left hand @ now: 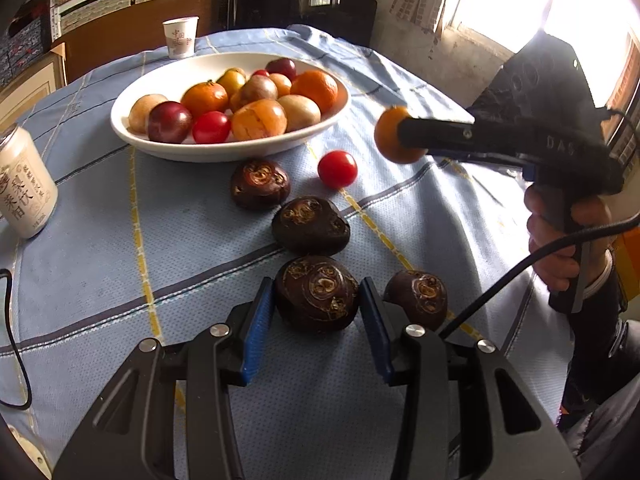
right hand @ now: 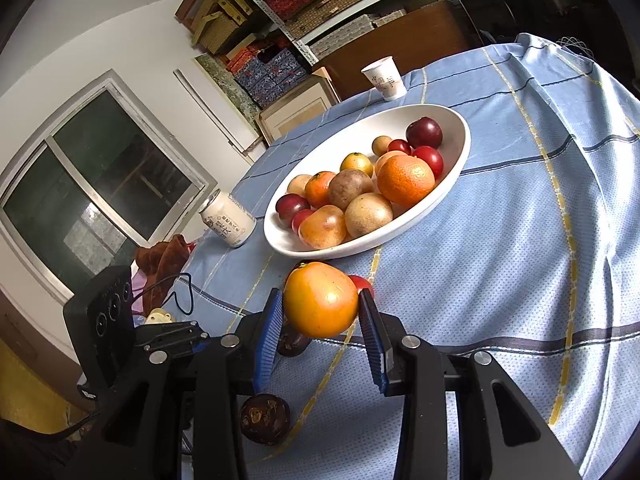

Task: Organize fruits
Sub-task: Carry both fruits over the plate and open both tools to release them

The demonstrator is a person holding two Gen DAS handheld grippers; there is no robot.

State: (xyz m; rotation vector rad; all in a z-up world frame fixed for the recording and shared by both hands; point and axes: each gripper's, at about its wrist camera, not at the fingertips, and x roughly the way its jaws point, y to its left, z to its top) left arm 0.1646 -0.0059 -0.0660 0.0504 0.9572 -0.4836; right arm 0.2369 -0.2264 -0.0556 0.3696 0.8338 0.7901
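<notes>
Two tongs are busy at once. The left tongs (left hand: 318, 304) sit clenched on a dark corm (left hand: 316, 294) that rests on the counter (left hand: 120, 264), blue pads pressed to both its flanks. The right tongs (right hand: 322, 316) grasp an orange fruit (right hand: 320, 300) and hold it in the air, just short of the bowl (right hand: 400, 236).

To do this step well, in my judgement, the orange fruit should be carried over the bowl's near rim and lowered onto the pile before the pads let go, since a round fruit dropped from height could roll out or knock others loose. The corm should be lifted straight up, so it does not drag the cloth or nudge its neighbours.

Those neighbours are close. One corm (left hand: 418, 298) lies just beside the gripped one, on the side away from the can (left hand: 24, 184); two more (left hand: 310, 224) (left hand: 260, 184) line up between it and the bowl, with a tomato (left hand: 337, 169) near the bowl's front rim. The bowl is already heaped, so free room is scarce. A paper cup (left hand: 180, 36) stands behind the bowl, and a cable (left hand: 500, 280) trails from the right hand (left hand: 568, 236) over the counter's edge.
</notes>
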